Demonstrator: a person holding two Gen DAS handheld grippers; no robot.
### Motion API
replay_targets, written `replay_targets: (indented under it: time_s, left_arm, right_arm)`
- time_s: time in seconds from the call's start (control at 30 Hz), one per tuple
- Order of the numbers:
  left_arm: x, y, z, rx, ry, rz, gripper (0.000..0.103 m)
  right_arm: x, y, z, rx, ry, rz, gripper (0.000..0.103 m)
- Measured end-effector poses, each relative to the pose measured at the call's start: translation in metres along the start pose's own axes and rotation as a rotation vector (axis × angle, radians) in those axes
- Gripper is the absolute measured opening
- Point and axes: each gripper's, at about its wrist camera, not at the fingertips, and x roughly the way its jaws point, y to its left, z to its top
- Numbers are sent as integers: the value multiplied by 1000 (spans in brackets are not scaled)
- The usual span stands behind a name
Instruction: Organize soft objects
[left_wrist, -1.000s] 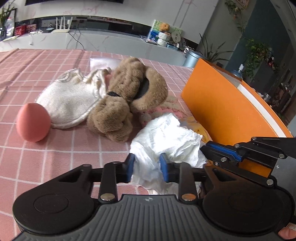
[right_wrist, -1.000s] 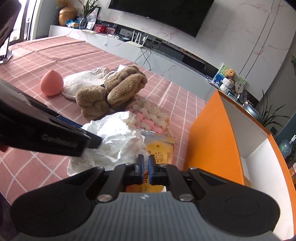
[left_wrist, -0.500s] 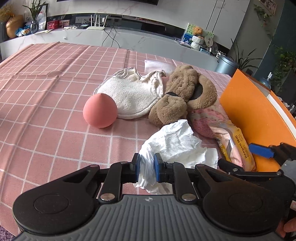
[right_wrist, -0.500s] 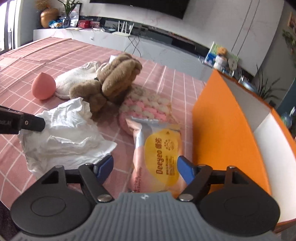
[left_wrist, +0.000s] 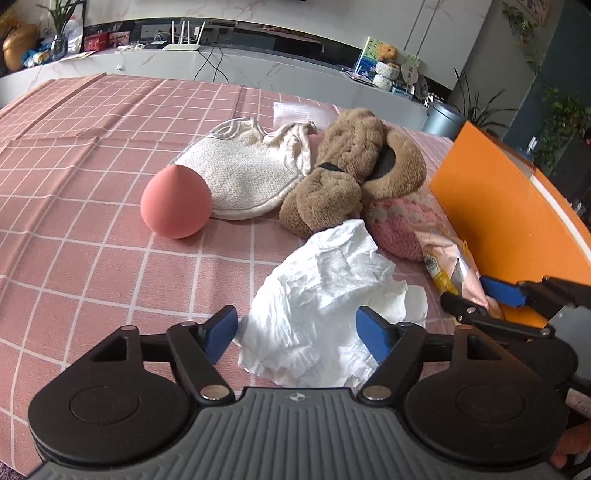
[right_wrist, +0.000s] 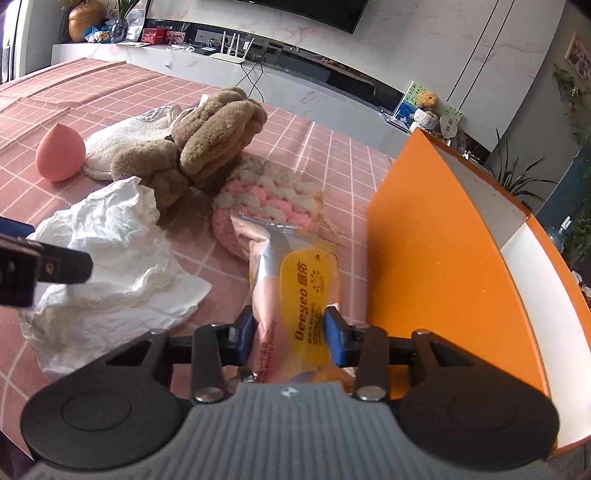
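Observation:
My left gripper (left_wrist: 297, 332) is open, its jaws on either side of the near edge of a crumpled white tissue (left_wrist: 332, 295) on the pink checked cloth. My right gripper (right_wrist: 291, 332) is shut on a pink and yellow tissue pack (right_wrist: 295, 291), its pads pressed on both sides; the right gripper also shows in the left wrist view (left_wrist: 476, 299). Beyond lie a brown plush dog (left_wrist: 351, 177), a pink and cream crocheted piece (right_wrist: 266, 199), a cream knitted pouch (left_wrist: 243, 173) and a pink egg-shaped sponge (left_wrist: 175, 203).
An orange box (right_wrist: 436, 251) with a white inside stands open at the right, close to the tissue pack. A small white packet (left_wrist: 291, 110) lies behind the pouch. The table's near edge runs just under both grippers.
My left gripper let go of the white tissue and opened wide. My right gripper opened, moved over the tissue pack and closed on it.

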Motion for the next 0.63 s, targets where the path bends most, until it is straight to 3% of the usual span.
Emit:
replay_targets:
  time_s: [0.1,0.17,0.37,0.63]
  left_arm:
    - [5,-9,-3,52,-9,22,88]
    - [8,-15,-5,104,-14,42,80]
    - [8,-23,-7,164,-22,70,38]
    - [-4,-27,-8,143,-49,53,30]
  right_arm:
    - [-4,2,-2,-15,-16,-8,31]
    - [-10,3,-2,-24,-26,-2,28]
    - [-32,3,-5,-3,-62,18,22]
    - [-53,-8,-7,54,-75,74,20]
